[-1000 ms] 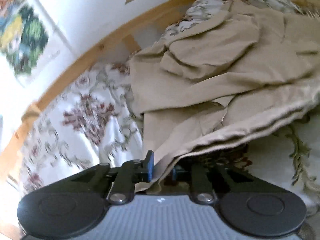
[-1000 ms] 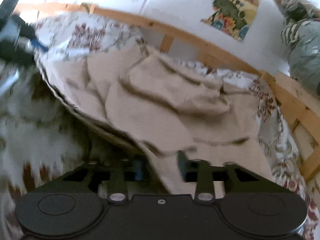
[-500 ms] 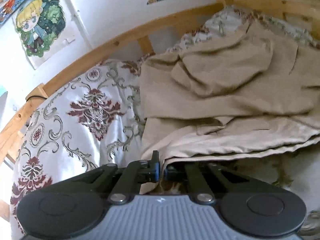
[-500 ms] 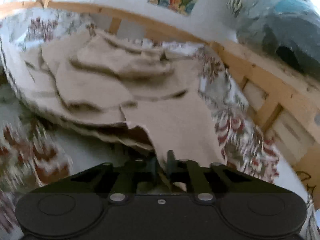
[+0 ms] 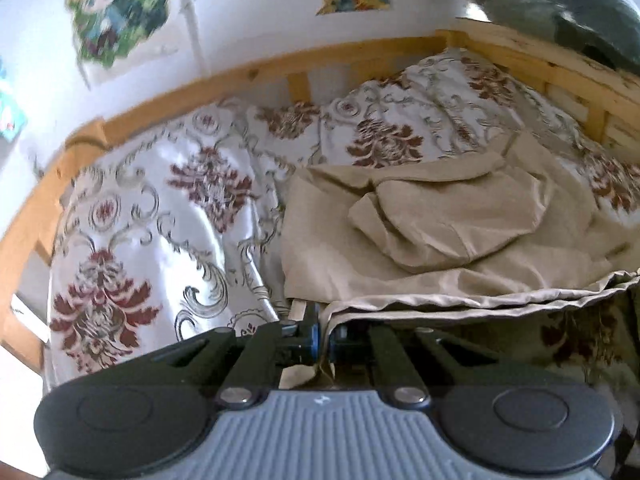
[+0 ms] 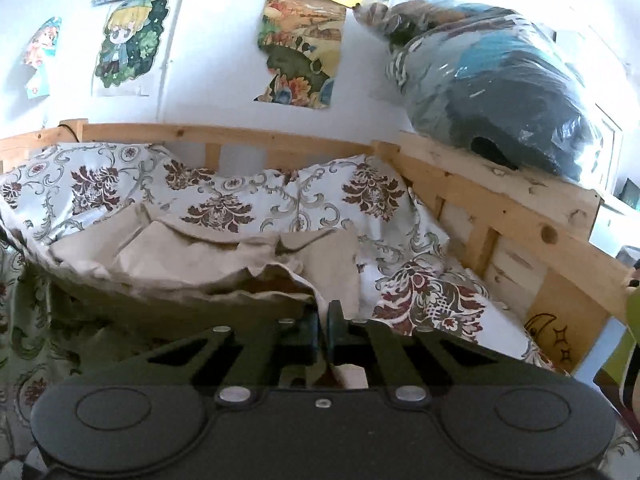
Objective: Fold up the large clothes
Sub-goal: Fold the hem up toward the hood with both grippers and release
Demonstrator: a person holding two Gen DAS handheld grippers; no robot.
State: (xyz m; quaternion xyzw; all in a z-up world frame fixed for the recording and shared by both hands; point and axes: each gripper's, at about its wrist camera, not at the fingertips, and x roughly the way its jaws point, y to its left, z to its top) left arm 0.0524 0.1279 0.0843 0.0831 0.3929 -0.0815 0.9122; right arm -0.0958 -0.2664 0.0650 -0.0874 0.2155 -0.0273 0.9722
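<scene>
A large beige garment (image 5: 432,236) lies rumpled on a bed with a white, dark-red patterned cover (image 5: 160,216). My left gripper (image 5: 325,334) is shut on the garment's near hem, which stretches away to the right, lifted off the bed. In the right wrist view the same beige garment (image 6: 192,256) hangs from my right gripper (image 6: 323,332), shut on its near edge. The hem runs off to the left, raised above the bed cover (image 6: 248,204). A pocket-like flap (image 5: 452,220) lies on top of the cloth.
A wooden bed rail (image 6: 500,208) bounds the bed at the back and right. A big bundle wrapped in clear plastic (image 6: 492,92) rests on the right rail. Posters (image 6: 300,52) hang on the white wall behind.
Both grippers closed on the garment's near edge and rose with it, lifting the hem off the bed. Both views tipped up, showing more wall and rail.
</scene>
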